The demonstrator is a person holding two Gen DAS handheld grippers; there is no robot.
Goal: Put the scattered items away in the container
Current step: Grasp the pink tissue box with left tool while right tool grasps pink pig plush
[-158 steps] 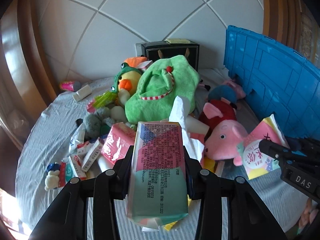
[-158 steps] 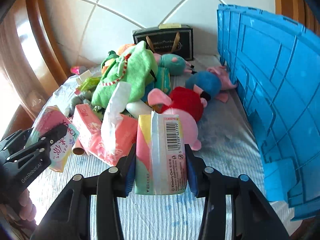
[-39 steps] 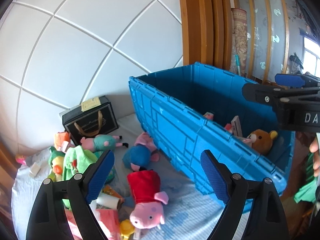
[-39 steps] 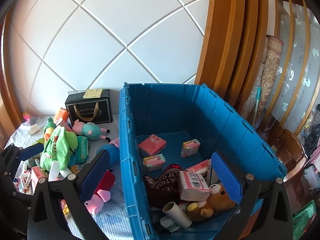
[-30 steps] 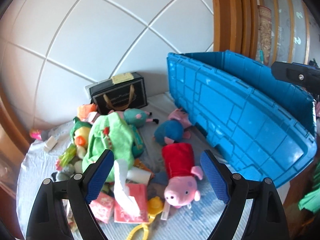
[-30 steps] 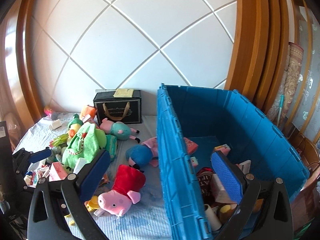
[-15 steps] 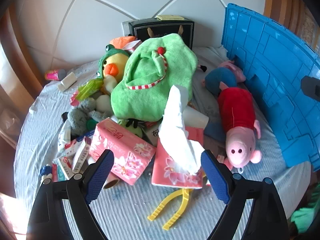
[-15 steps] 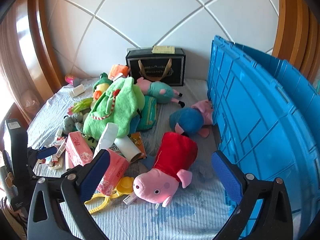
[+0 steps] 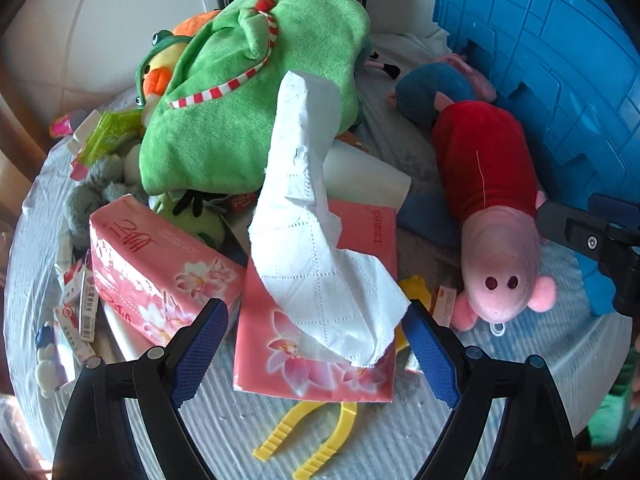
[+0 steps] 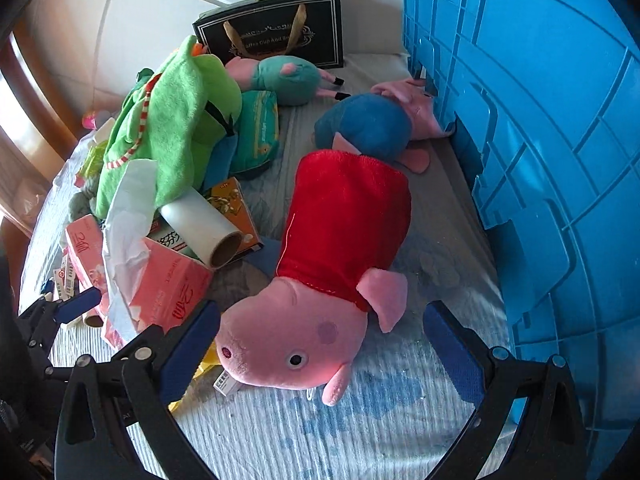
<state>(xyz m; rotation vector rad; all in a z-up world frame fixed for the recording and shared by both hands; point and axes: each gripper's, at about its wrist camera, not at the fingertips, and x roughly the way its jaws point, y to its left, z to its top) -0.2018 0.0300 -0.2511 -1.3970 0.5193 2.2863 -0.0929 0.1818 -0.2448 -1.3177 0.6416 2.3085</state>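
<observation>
A pale ribbed cloth (image 10: 400, 432) covers the surface, backed by a white panelled wall, with a heap of toys and packets across it. Places here are given relative to the pink pig plush in the red dress (image 10: 320, 280), which lies head toward the cameras.

Far left of the pig sit small loose cartons (image 9: 78, 304). Nearer it is a sealed pink tissue pack (image 9: 156, 264), then an open pink tissue pack (image 9: 320, 320) with a white sheet (image 9: 308, 216) standing out of its top. Behind these, left of the pig, a green plush bag (image 9: 248, 92) slumps over a yellow duck toy (image 9: 154, 76). A white roll (image 10: 200, 224) lies between the packs and the pig. Yellow plastic tongs (image 9: 312, 436) lie in front of the open pack.

The left gripper (image 9: 312, 344) is spread wide and holds nothing, its blue pads either side of the open pack, likely lined up to take it. The right gripper (image 10: 320, 344) is also wide and unloaded, straddling the pig's head, probably because the soft head will squash into a secure hold.

Behind the pig lies a blue-bodied pig plush (image 10: 372, 128). Right of both stands the blue crate (image 10: 560, 160), the container; only its outer wall shows.
</observation>
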